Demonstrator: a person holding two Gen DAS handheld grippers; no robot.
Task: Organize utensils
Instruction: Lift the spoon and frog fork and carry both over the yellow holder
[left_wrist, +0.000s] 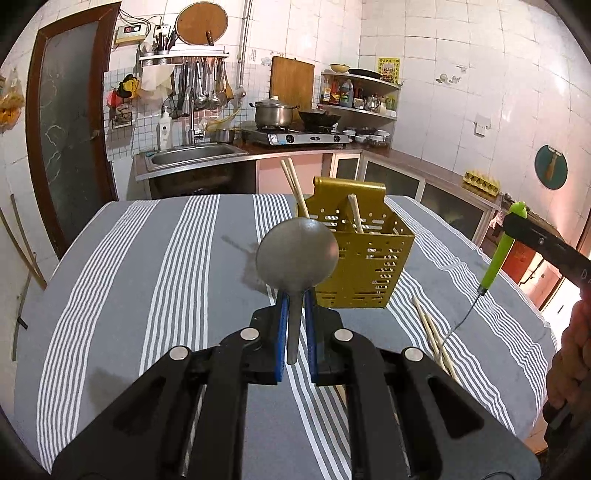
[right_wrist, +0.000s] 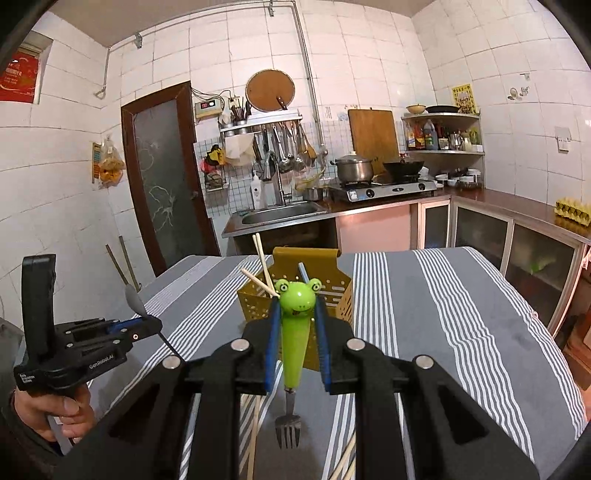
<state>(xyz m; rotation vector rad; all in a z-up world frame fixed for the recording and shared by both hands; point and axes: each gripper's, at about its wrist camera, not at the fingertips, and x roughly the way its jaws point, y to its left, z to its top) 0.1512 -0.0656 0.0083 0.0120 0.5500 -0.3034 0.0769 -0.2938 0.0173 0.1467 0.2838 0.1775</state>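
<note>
A gold perforated utensil caddy (left_wrist: 364, 254) stands on the striped tablecloth (left_wrist: 166, 258) with chopsticks (left_wrist: 295, 188) leaning in it. My left gripper (left_wrist: 294, 299) is shut on a grey metal spoon (left_wrist: 297, 254), bowl up, just left of and in front of the caddy. My right gripper (right_wrist: 297, 310) is shut on a green frog-handled fork (right_wrist: 293, 332), tines hanging down, held above the table just in front of the caddy (right_wrist: 332, 295). The fork also shows in the left wrist view (left_wrist: 500, 254). The left gripper with the spoon (right_wrist: 135, 301) also shows in the right wrist view.
Loose chopsticks (left_wrist: 434, 336) lie on the cloth right of the caddy; they also show under my right gripper (right_wrist: 253, 435). Beyond the table are a sink (left_wrist: 192, 155), a stove with pots (left_wrist: 299, 134) and counter cabinets (left_wrist: 424, 181).
</note>
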